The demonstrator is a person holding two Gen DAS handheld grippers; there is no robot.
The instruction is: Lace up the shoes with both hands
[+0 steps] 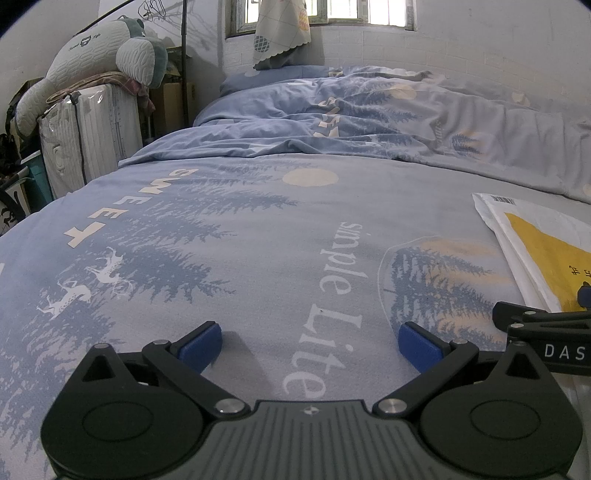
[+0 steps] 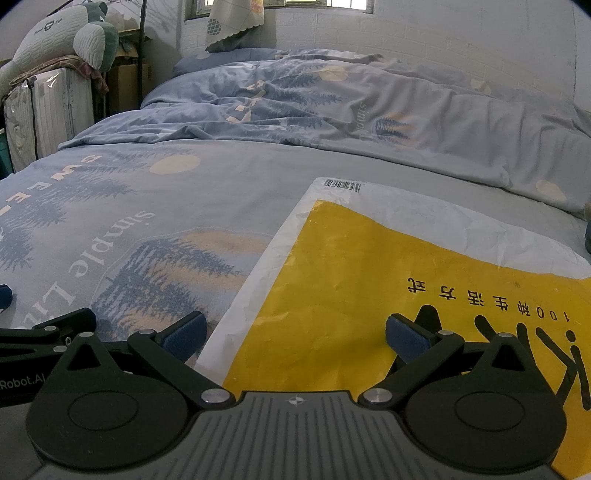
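while both tools wait low over the bed, the left gripper [image 1: 312,341] has its two blue pads spread wide with nothing between them. just under it lies the blue bed sheet [image 1: 229,258] with trees, deer and words on it. the right gripper [image 2: 295,334] is spread wide too and holds nothing. under it lies a flat white and yellow bag [image 2: 351,288] with a bar code at its far edge. the two tools sit side by side, so each camera sees a bit of the other one at its edge.

no shoe shows in either view, and no lace. so i cannot tell where the shoe is. it may be in the bag or out of sight.

farther off, a rumpled quilt [image 1: 388,110] is bunched up on the far half of the bed. a stuffed toy [image 1: 103,55] lies on a white suitcase [image 1: 88,129] at the left, and a window [image 1: 325,14] is in the back wall.

a lace is likely thin, light and floppy. it will bend and slip out easily. my guess is that the best place to pinch is close to the hard tip, one end for each tool. the shoe is likely light, and may slide on the soft sheet when the lace is pulled.
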